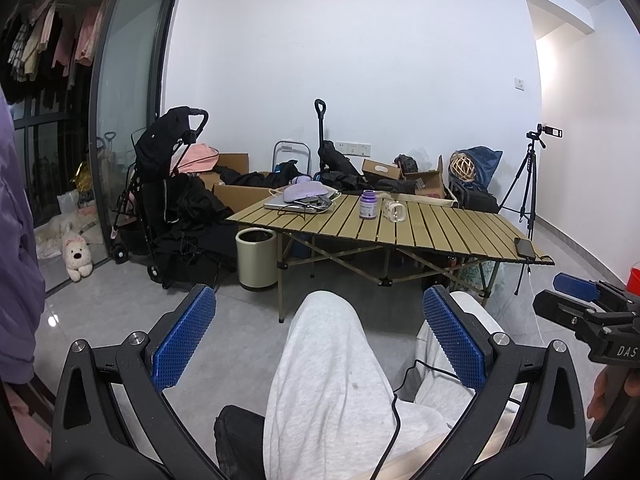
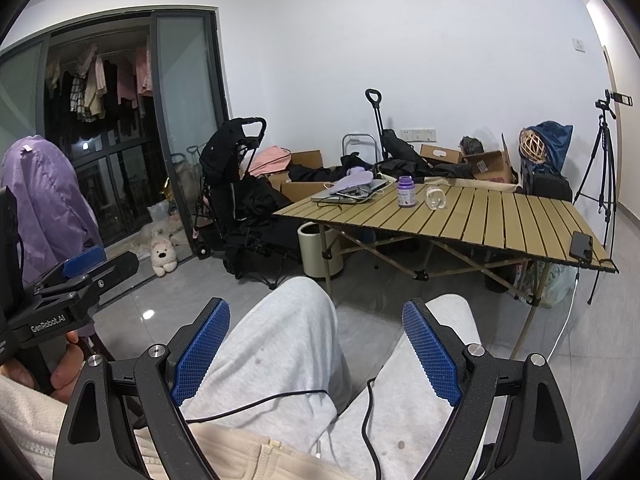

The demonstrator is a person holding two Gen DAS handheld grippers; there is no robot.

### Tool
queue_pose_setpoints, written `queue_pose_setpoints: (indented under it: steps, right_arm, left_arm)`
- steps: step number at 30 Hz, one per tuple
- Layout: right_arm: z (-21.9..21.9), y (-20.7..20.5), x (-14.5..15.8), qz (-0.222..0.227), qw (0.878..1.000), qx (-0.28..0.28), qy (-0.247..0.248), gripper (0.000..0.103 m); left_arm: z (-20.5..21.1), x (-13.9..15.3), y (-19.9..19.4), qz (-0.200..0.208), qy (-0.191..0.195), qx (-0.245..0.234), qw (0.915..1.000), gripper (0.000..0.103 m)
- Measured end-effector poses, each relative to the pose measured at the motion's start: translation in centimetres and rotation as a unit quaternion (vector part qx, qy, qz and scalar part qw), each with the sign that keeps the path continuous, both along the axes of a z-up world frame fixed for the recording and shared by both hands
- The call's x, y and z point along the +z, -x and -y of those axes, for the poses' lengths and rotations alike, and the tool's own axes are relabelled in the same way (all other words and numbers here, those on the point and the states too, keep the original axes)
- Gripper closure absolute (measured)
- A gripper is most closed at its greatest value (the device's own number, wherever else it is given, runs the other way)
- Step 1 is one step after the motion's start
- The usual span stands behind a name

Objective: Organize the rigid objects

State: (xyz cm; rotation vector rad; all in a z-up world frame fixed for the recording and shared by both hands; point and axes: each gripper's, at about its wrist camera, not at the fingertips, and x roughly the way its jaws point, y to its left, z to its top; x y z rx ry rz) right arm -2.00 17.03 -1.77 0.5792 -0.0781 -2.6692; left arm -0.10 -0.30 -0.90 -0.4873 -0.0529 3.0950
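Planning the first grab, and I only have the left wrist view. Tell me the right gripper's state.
Observer: The right gripper is open. Nothing sits between its pads, and it hangs over the knees, short of the table.
Operator: Now report what holds my left gripper.
Observer: A hand wraps the handle below the left gripper. The side of its body reads GenRobot.AI.
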Motion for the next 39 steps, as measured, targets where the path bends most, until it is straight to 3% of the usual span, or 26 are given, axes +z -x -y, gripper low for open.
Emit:
queue_pose_setpoints:
  steps: [5,10,17,25,28,32,39]
  right_arm:
    - [-0.1,0.5,0.1,0.002,1.0,-0.005,-0.004,0.011]
    - [-0.1,2.4,0.1,-0.017,0.999,-0.013,-0.046,0.011]
    - [-0.9,9.2,0.0,-0.006,0.996,-0.02,-0.091,0.011]
    - [-3.6,16.7,0.7,0.036,0.995,-0.031,-0.086,0.011]
    - [-4.6,20.6,1.4,0.044,0.994,-0.042,-0.09,0.011]
    - [-5.8,26.0,1.9,0.049,0.994,-0.05,-0.088,0.011]
    - [-7.1,40.9,1.5,0.063,0.993,-0.05,-0.085,0.011]
  left_arm:
    - [0.2,0.1,1.1,0.011,-0.006,-0.008,0.9999,0.0]
    - [0.3,1.1,3.8,0.009,0.01,-0.017,0.9998,0.0]
    - [-1.2,1.1,10.9,0.052,0.037,-0.038,0.9972,0.0]
    - [-2.6,0.9,21.0,0.123,-0.002,-0.081,0.9891,0.0]
    - [-3.6,0.8,24.8,0.128,0.009,-0.084,0.9882,0.0]
    - [-4.5,0.5,30.6,0.141,-0.006,-0.094,0.9854,0.0]
    - [-6.2,-0.3,42.7,0.116,-0.027,-0.096,0.9881,0.0]
